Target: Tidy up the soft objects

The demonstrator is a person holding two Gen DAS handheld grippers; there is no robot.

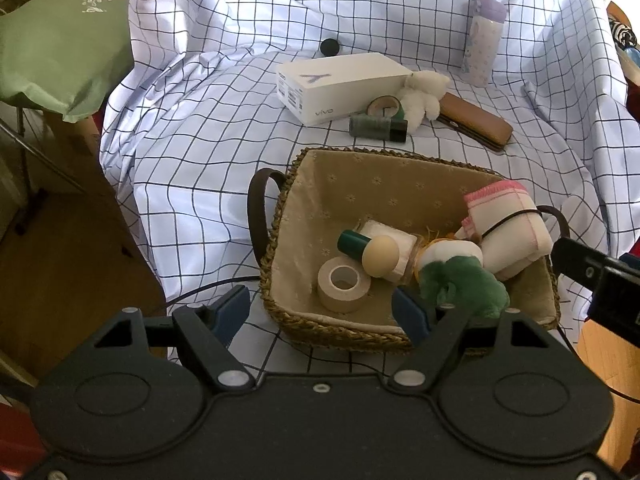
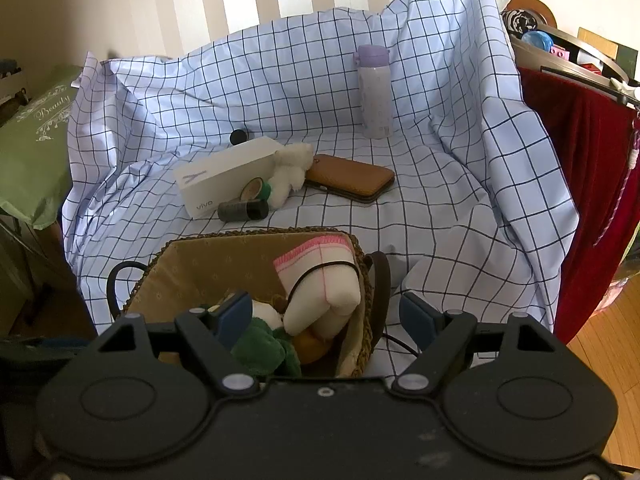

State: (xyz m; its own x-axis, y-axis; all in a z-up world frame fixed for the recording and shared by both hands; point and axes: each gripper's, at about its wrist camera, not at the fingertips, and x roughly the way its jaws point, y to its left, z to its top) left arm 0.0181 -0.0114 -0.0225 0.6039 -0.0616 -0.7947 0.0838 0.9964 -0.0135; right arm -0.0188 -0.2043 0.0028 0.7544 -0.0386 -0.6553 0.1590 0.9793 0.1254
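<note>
Covering surface: white cloth with dark blue grid lines (image 1: 224,128), draped over the seat and back, everything sits on it.
Basket: woven straw basket with beige floral lining and dark loop handles (image 1: 276,256), near edge of the cloth, already part full.
Basket contents: rolled white sock with pink trim and a black band (image 1: 512,236) leaning on the right wall; green plush toy (image 1: 464,284) beside it; beige tape roll (image 1: 340,282); egg-shaped beige sponge on a dark green cap (image 1: 380,256).
Hard clutter: white vivo phone box (image 1: 340,86), brown leather case (image 1: 476,120), lilac lidded bottle (image 1: 482,40), grey thread spool (image 1: 376,127) — judged not for the basket.
Target left: small white fluffy plush (image 1: 424,94), out on the cloth, touching the box end and the case, well apart from the basket.
Left gripper (image 1: 324,312): jaws wide, holding nothing, at the basket's near rim.
Right gripper (image 2: 324,318): jaws wide, holding nothing, over the basket's right side.
Step tip: reach past the basket, pinch the plush body mid-fluff, probably from the side away from the box, lift clear before swinging back.
</note>
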